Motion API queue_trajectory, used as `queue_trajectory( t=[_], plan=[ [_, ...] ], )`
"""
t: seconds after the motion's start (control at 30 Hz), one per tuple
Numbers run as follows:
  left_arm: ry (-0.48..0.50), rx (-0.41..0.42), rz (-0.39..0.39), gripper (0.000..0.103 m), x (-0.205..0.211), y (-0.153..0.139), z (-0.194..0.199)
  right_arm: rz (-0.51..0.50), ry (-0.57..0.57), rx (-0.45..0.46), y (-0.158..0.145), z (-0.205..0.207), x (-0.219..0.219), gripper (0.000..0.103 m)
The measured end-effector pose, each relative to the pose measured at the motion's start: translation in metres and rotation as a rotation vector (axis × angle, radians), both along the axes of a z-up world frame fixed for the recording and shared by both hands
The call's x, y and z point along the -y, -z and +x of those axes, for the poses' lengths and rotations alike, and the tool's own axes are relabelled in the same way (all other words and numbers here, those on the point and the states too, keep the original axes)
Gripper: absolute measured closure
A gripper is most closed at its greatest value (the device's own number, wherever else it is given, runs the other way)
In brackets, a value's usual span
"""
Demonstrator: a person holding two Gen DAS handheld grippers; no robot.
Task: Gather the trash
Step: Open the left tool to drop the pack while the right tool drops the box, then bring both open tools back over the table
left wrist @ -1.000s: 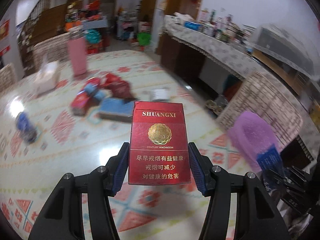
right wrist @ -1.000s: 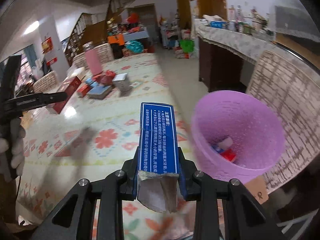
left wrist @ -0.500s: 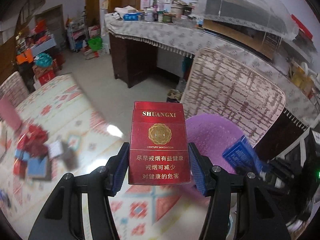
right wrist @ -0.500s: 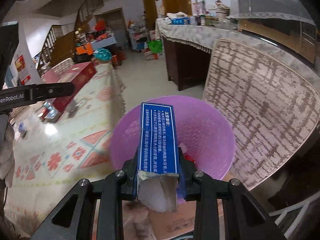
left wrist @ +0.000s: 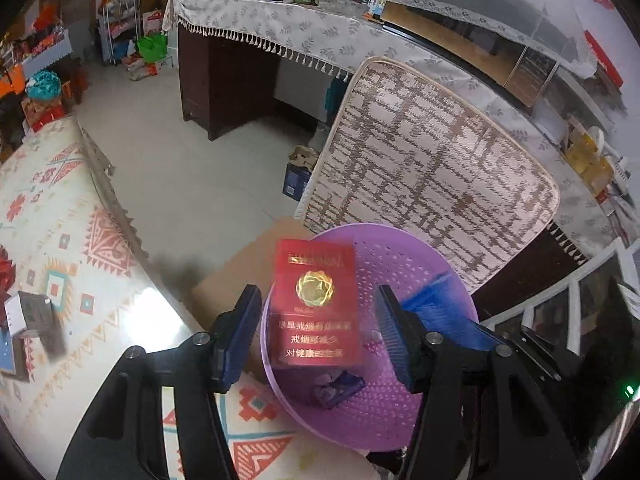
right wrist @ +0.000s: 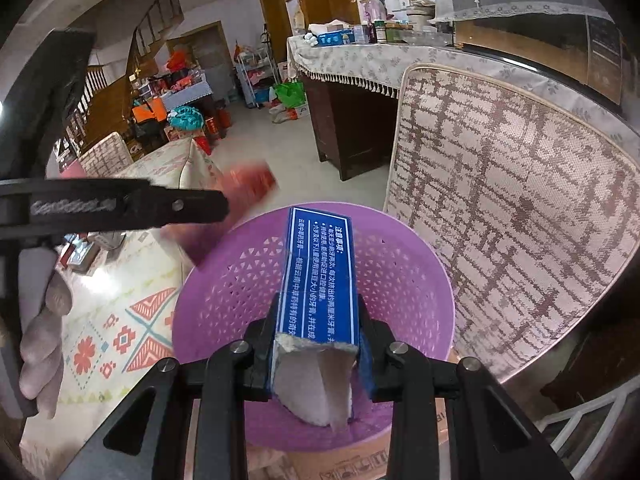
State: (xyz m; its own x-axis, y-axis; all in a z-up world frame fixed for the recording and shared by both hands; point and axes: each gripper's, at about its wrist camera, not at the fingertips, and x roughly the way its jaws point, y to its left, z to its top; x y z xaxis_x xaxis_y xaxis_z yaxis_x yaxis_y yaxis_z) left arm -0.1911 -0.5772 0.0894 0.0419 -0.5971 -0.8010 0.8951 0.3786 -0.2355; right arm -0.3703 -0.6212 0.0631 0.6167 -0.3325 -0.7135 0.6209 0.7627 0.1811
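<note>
My left gripper is open over the purple basket. A red cigarette pack hangs blurred between its spread fingers, free of both pads, above the basket's opening. In the right wrist view the pack is a red blur beyond the left gripper's finger. My right gripper is shut on a blue carton with a torn open end, held over the purple basket. The carton also shows in the left wrist view. Some trash lies in the basket.
The basket stands on a cardboard box beside the patterned table. A woven chair back rises just behind the basket. Boxes lie on the table at left. A dark sideboard with a fringed cloth stands farther back.
The left gripper has opened and let go of the red cigarette pack, which now drops over the basket. Both grippers moved in over the basket. The right gripper still holds the blue carton.
</note>
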Motion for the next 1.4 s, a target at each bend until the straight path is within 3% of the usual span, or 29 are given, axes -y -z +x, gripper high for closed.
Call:
queue_trajectory(
  t=[0.1,0.27,0.43,0.57,0.9,1.07,1.23,1.4],
  plan=[
    [-0.029,0.009,-0.031,0.03,-0.019,-0.011,0.005,0.018,0.005,0.01,0.0,-0.001,0.0,0.051],
    [-0.089,0.048,-0.048,0.025,-0.067,-0.023,0.012,0.009,0.001,0.014,-0.007,-0.003,-0.01,0.046],
    [-0.191,0.146,-0.044,0.022,-0.131,-0.026,0.02,0.011,-0.047,0.051,-0.016,0.0,-0.037,0.031],
    [-0.283,0.197,-0.02,0.022,-0.181,-0.02,0.036,0.019,-0.129,0.075,-0.023,0.015,-0.069,0.027],
    [-0.497,0.192,0.088,0.022,-0.309,0.016,0.095,0.05,-0.338,0.082,-0.017,0.073,-0.16,0.022],
    [-0.683,0.296,0.14,0.022,-0.377,0.024,0.121,0.105,-0.404,0.081,0.0,0.116,-0.198,0.022],
    [-0.884,0.167,0.115,0.022,-0.448,0.033,0.182,0.158,-0.449,0.09,0.015,0.153,-0.224,0.022],
    [-0.997,0.029,0.061,0.021,-0.492,0.043,0.244,0.205,-0.479,0.085,0.029,0.176,-0.239,0.022]
  ],
)
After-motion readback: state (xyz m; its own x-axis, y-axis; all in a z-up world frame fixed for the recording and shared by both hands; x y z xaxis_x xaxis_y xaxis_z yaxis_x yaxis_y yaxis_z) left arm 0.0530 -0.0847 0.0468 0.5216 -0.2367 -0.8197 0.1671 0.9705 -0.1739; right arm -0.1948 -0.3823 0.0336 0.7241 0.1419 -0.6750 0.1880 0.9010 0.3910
